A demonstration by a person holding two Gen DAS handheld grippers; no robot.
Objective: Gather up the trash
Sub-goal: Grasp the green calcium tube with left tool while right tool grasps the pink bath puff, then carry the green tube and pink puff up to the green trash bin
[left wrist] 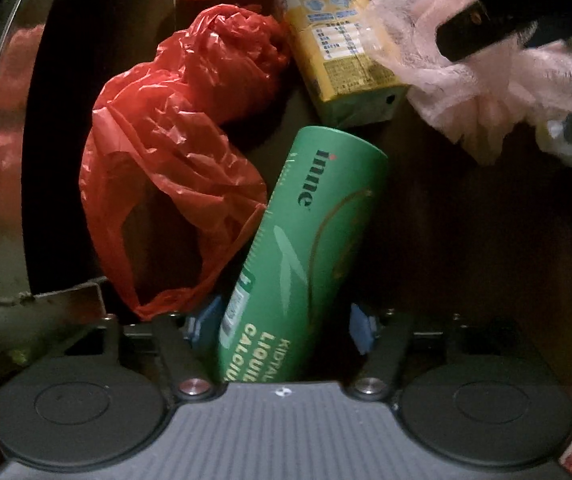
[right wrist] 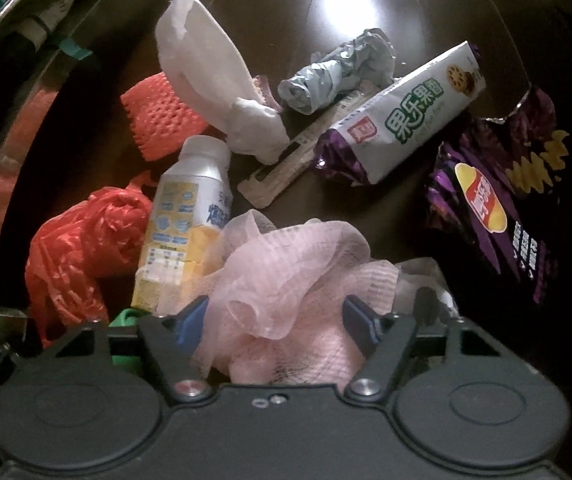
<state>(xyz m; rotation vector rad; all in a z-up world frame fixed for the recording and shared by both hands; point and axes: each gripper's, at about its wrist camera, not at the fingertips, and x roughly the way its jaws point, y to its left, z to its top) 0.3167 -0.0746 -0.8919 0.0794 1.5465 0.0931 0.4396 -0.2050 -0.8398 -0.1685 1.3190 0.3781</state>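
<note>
My left claw (left wrist: 281,324) is clamped on a green tube (left wrist: 306,248) at lower centre, printed "inne" and "LIQUID CALCIU…". A red bag (left wrist: 173,152) lies crumpled to its left, a yellow bottle (left wrist: 338,40) above it. My right claw (right wrist: 275,320) is closed around a pink mesh puff (right wrist: 286,276) at lower centre. On the dark surface (right wrist: 286,8) beyond: a white paper bag (right wrist: 205,64), a wrapper reading "果乐果香" (right wrist: 402,120) at upper right, and a purple chip bag (right wrist: 506,200) at right, its text too small to read.
</note>
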